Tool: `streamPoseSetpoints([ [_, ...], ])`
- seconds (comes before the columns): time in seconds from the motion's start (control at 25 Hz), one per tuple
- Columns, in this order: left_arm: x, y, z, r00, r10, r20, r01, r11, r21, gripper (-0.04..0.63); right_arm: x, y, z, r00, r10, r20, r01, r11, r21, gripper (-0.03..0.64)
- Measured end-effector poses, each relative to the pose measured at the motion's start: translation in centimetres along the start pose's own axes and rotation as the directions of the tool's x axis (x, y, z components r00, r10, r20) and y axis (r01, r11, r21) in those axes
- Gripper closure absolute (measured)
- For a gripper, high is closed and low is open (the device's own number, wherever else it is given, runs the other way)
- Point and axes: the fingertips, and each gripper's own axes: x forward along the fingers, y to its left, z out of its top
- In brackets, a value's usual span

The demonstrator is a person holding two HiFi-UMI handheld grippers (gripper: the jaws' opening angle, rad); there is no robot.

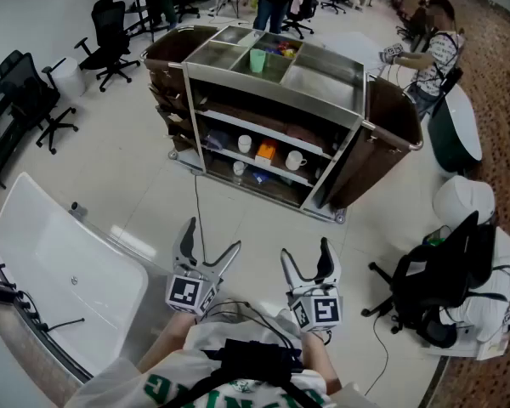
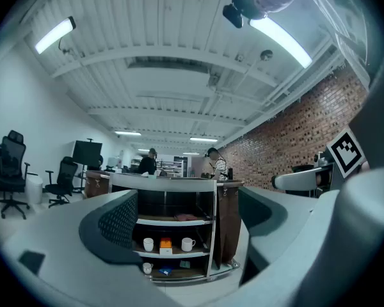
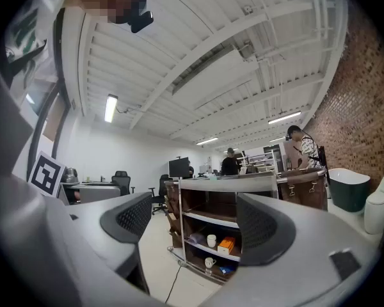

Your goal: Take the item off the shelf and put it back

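A metal service cart stands on the floor ahead, its open shelves facing me. On the middle shelf an orange box sits between two white cups. A third cup and a blue item are on the lower shelf. My left gripper and right gripper hover side by side well short of the cart, both open with nothing between their jaws. The left gripper view frames the orange box between the left gripper's jaws. The right gripper view shows the same box beyond the right gripper.
Brown bags hang at both ends of the cart; a green cup stands in its top tray. A white bathtub lies at my left, a black office chair at my right. A cable runs across the floor. A person sits at the far right.
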Motion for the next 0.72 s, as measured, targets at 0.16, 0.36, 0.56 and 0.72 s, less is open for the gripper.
streamPoseSetpoints([
  [0.16,-0.9,1.7,-0.4,1.0,-0.009,-0.011,0.009,1.0,-0.008,0.121,-0.1,2.6,-0.8,0.999,0.022,-0.029,-0.023,0.999,-0.028,0.192],
  [0.36,0.1,2.7,-2.2,1.0,0.005,-0.026,-0.006,0.999,-0.036,0.121,0.1,2.0,-2.0,0.998,0.015,-0.066,-0.017,0.999,-0.03,0.192],
  [0.56,2.9,2.3,-2.6,0.999,0.019,-0.04,-0.02,0.999,-0.025,0.121,3.1,-1.3,-2.9,0.997,0.034,-0.067,-0.035,0.999,-0.006,0.195],
  [0.72,6.3,1.6,-2.9,0.996,0.051,-0.067,-0.052,0.999,-0.012,0.121,6.0,-4.6,-2.0,0.996,0.078,-0.035,-0.079,0.997,-0.005,0.195],
])
